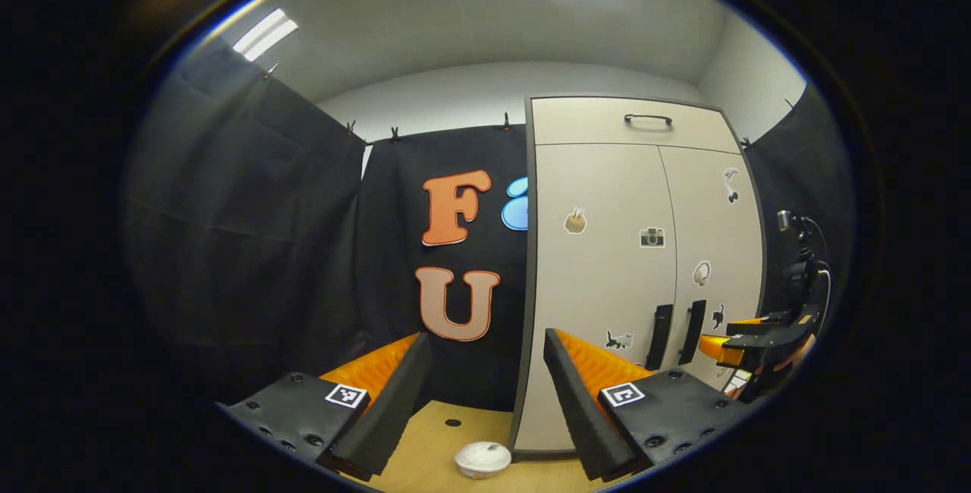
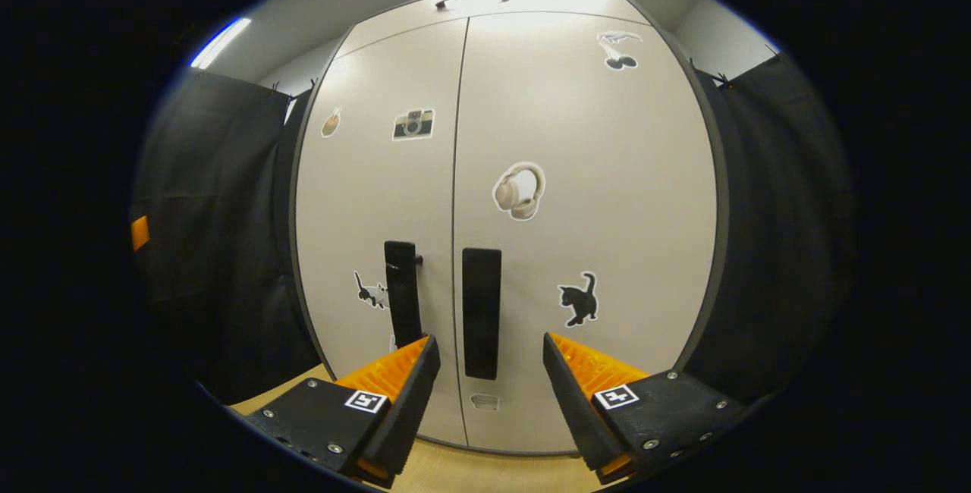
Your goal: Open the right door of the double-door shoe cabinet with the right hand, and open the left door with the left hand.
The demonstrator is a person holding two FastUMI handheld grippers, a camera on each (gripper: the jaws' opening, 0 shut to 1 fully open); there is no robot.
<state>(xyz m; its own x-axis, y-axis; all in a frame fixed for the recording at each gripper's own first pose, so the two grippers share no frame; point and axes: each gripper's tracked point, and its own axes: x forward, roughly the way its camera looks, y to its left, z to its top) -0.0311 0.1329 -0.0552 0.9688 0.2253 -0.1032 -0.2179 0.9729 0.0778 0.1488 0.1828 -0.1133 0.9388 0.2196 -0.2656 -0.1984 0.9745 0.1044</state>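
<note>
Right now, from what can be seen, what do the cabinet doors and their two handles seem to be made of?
The right door and left door look like laminated board with a smooth, matt, pale finish: flat panels, soft glare near the top, stickers lying flat. The right handle and left handle look like black plastic or painted metal; their dull surface leaves it open.

Tall pale-grey double-door shoe cabinet [image 2: 531,136] is being seen upright on the wooden floor, both doors shut flush. Left door [image 2: 372,197] and right door [image 2: 599,197] are each being fitted with a vertical black bar handle, left handle [image 2: 402,292], right handle [image 2: 482,311], beside the centre seam.
</note>
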